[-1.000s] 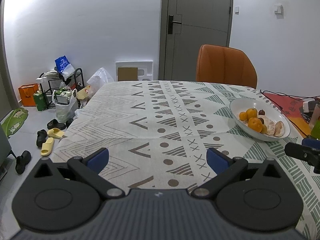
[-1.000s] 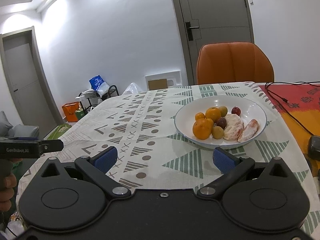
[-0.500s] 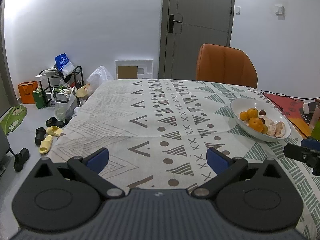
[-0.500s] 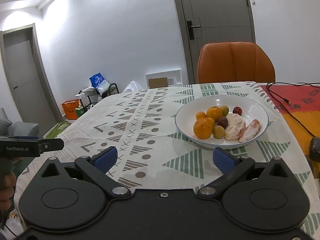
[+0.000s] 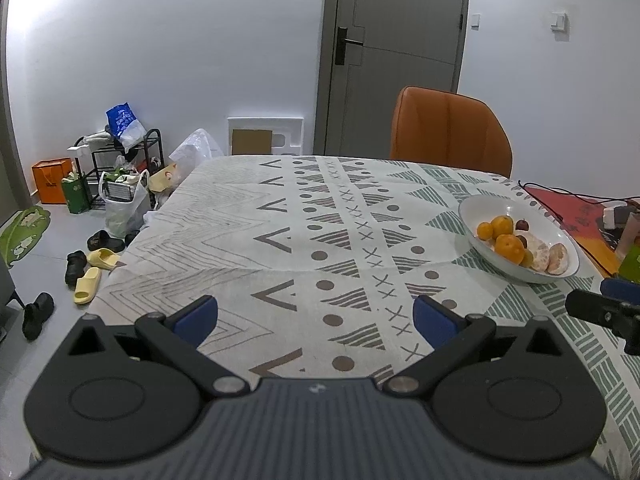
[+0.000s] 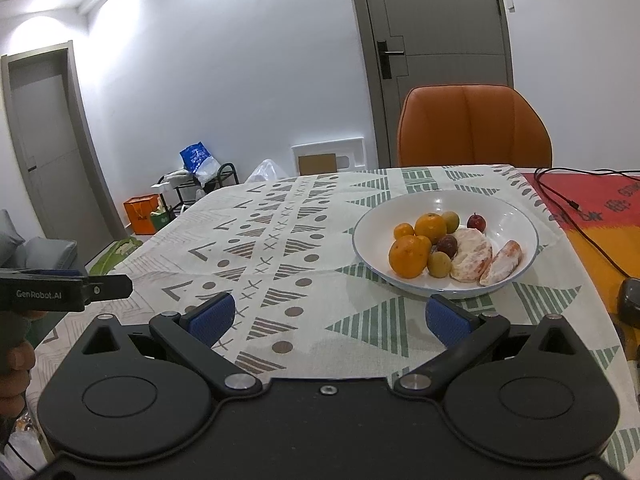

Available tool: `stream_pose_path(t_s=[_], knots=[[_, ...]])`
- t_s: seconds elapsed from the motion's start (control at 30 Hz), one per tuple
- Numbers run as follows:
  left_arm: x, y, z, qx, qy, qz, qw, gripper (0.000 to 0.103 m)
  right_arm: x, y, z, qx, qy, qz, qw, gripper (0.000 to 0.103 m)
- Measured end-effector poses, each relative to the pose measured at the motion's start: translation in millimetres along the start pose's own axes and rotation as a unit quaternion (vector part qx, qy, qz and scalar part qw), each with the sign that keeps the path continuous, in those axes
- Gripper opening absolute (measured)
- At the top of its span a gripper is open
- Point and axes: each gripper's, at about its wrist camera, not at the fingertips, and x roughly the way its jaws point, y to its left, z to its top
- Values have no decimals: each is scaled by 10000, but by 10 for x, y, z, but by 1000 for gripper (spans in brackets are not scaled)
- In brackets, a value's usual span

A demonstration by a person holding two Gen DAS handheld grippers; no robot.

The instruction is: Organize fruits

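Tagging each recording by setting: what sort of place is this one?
Most likely a home dining area: a table under a patterned cloth holding a white bowl of fruit, an orange upholstered chair, and slippers and shopping bags on the floor by a black rack.

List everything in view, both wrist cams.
bowl: 1, white, on the tablecloth, right side
oranges: 3, orange, left in the bowl
peeled pieces: 2, pale orange, right in the bowl
small fruits: 4, two green, two dark red, in the bowl
tablecloth: 1, white with grey and green pattern, over the table
chair: 1, orange, far side of the table
door: 1, grey, behind the chair
cable: 1, black, on red cloth at the right
slippers: 2, yellow, on the floor at the left
left gripper: jaws open, holding nothing
right gripper: jaws open, holding nothing
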Motion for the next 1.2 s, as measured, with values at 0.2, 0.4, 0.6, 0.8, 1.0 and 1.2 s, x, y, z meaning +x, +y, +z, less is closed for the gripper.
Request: stream_pose_path(t_s=[0.2, 0.4, 0.6, 0.8, 1.0, 1.2], knots=[[-1, 4, 2, -7, 9, 3, 10000, 103, 0, 0, 2, -5, 1, -3, 10000, 103], [-7, -6, -2, -10, -29, -19, 10000, 103, 9, -11, -13, 19, 21, -15, 10000, 103], [-13, -33, 19, 15, -91, -8, 10000, 103, 11, -42, -33, 60, 23, -40, 10000, 103], [35, -56, 5, 46, -37, -40, 10000, 103, 30, -72, -48, 82, 46, -61, 9999, 103], [82, -87, -4, 113, -12, -67, 9999, 103, 51, -100, -59, 132, 76, -68, 9999, 103], [156, -118, 28, 194, 12, -123, 9997, 103, 70, -128, -71, 144, 121, -161, 9997, 103]])
